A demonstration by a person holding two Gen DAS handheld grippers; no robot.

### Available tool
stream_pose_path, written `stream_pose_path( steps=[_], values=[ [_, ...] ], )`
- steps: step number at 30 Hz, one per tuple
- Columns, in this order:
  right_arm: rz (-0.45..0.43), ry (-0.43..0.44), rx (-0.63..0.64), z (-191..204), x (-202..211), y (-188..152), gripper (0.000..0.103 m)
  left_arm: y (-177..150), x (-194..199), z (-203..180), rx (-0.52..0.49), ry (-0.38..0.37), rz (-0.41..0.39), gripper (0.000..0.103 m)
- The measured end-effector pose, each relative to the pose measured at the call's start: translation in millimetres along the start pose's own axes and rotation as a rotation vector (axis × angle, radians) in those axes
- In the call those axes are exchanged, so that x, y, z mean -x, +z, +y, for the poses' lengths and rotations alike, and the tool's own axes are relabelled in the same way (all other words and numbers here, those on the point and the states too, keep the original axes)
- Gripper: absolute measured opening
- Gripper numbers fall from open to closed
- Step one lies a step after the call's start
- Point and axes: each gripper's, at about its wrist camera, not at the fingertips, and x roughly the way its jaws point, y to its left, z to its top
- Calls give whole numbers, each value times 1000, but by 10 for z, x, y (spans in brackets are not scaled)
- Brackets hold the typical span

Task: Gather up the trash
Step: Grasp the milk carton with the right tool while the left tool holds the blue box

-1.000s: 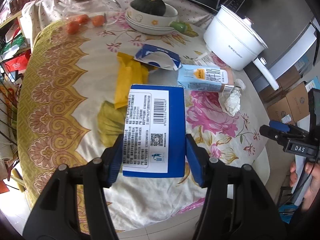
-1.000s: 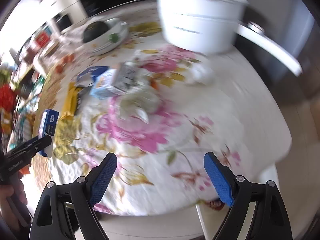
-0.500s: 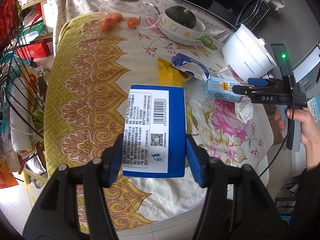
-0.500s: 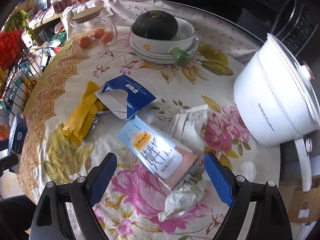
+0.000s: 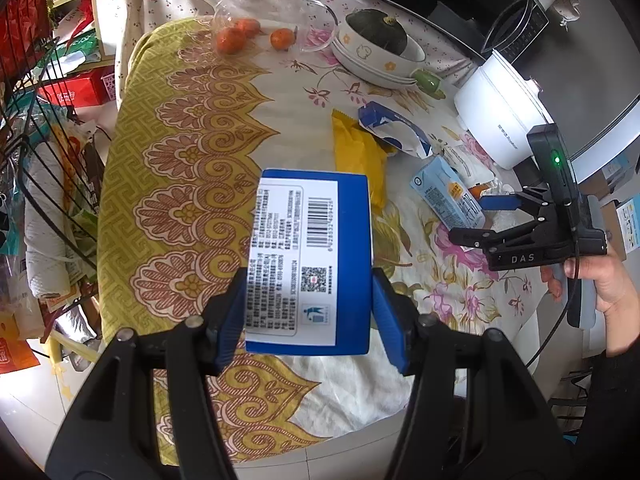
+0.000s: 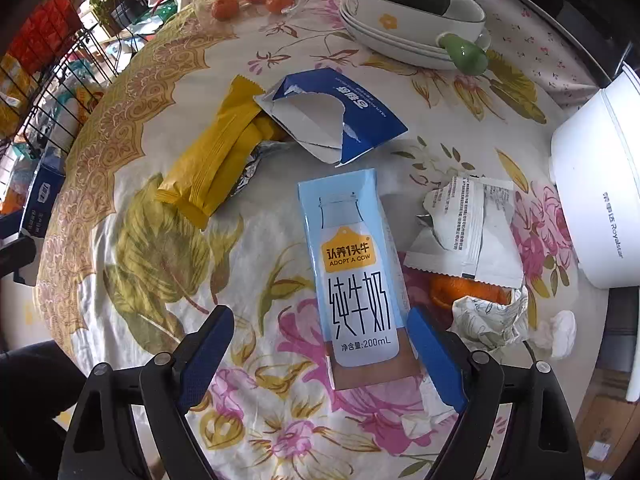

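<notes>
Tongs first: the left tongs are clamping a blue box by its long sides, carrying it above the bench, label facing up, apparently on its way to the bin. Right tongs are spread wide and gripping nothing, hanging straight over the milk carton, one pad on each side. That carton is lying flat on the floral cloth, long axis running away from the tongs, top end pointing toward the torn blue packet. Looks like a straddle, lined up to pinch across the narrow width.
</notes>
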Motion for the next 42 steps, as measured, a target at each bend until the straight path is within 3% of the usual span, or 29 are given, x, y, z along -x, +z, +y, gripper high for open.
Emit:
stream_pose_path(
  steps=[5,11,18,27,42],
  values=[
    [2,-71,-62,-23,-130,24,87,-10,23,-1,0,-8,-2,60],
    [-9,-82,-159,-141,-162,-81,56,-20,59,-20,-8,-21,-7,60],
    [-85,-39,-217,-142,166,-384,55,-53,129,-90,-27,-46,-18,60],
    [-141,-25,-262,-15,641,-1034,53,-157,154,-360,-92,-86,-13,60],
    [-247,-4,-463,-345,892,-2134,53,-466,-66,-1055,-230,-159,64,60]
  ],
)
